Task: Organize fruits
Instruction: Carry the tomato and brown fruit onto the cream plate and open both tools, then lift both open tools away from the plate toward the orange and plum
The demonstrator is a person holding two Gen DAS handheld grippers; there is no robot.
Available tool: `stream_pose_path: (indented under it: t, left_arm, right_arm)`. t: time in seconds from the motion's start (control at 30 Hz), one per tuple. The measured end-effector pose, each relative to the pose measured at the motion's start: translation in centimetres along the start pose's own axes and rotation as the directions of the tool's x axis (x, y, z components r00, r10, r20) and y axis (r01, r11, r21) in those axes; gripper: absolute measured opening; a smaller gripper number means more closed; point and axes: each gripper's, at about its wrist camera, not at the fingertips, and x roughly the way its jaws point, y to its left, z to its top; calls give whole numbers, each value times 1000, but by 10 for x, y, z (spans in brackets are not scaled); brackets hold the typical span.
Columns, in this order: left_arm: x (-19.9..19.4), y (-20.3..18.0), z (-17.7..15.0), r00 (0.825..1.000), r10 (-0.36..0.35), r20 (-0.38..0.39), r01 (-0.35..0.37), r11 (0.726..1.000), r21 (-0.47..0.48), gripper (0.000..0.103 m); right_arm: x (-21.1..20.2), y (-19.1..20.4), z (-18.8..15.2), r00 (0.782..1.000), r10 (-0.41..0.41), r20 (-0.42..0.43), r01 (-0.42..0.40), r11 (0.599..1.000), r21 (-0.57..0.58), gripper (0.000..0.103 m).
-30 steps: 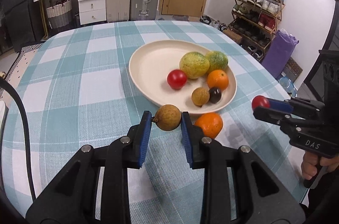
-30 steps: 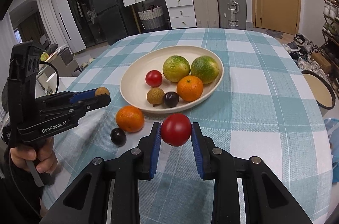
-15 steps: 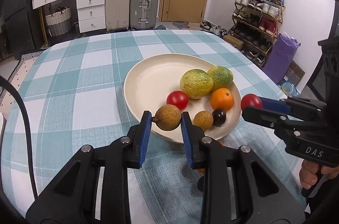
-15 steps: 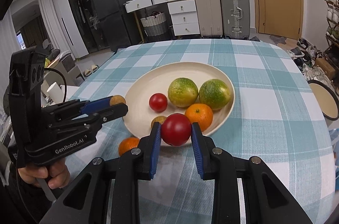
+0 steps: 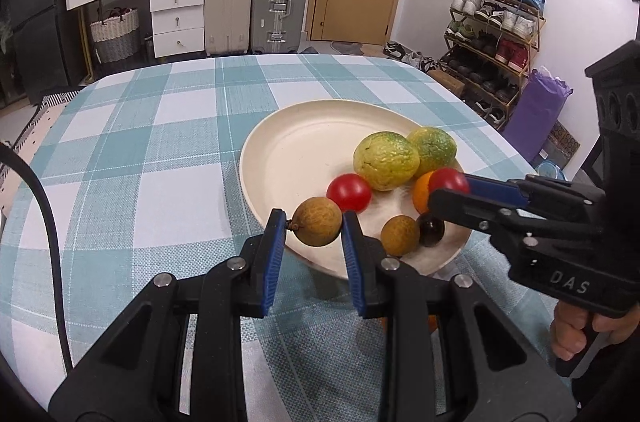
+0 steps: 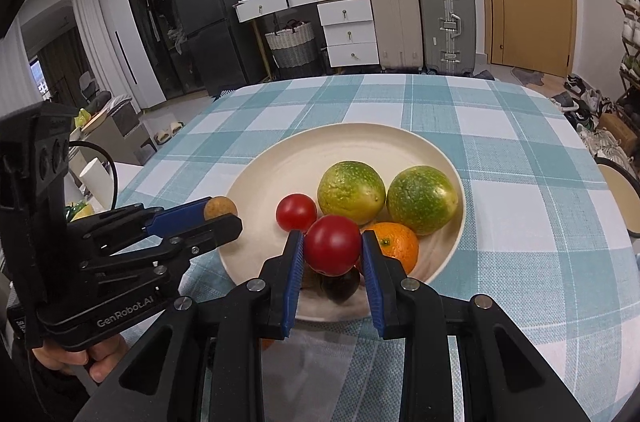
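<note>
A cream plate (image 5: 296,150) (image 6: 280,174) on the checked table holds two green-yellow fruits (image 5: 386,160) (image 6: 351,192), a red tomato (image 5: 349,192) (image 6: 296,212), an orange (image 6: 396,248), a brown longan (image 5: 399,235) and a dark plum (image 5: 431,230) (image 6: 340,288). My left gripper (image 5: 316,228) (image 6: 224,214) is shut on a brown longan (image 5: 318,227) above the plate's near-left rim. My right gripper (image 6: 332,252) (image 5: 448,188) is shut on a red tomato (image 6: 333,250) (image 5: 449,181) above the plate's near side, over the orange and plum.
An orange (image 6: 267,344) lies on the checked tablecloth (image 5: 160,158) near the plate, mostly hidden under the grippers. Suitcases (image 5: 280,4), drawers and a shoe rack (image 5: 496,22) stand beyond the table. A round stool (image 6: 618,198) stands at the right table edge.
Both grippers have moved forward with their fruits, from over the tablecloth to over the plate's near rim. The loose orange and dark fruit on the cloth have slipped beneath them.
</note>
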Motion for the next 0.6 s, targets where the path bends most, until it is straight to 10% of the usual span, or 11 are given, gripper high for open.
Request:
stream_pose_path:
  t: [0.6]
  left_arm:
    - [-2,-6,-2,1000,26,4,-26,999,27,27]
  right_arm:
    - [-12,5,-5,998,-45,33,46,998,-36,39]
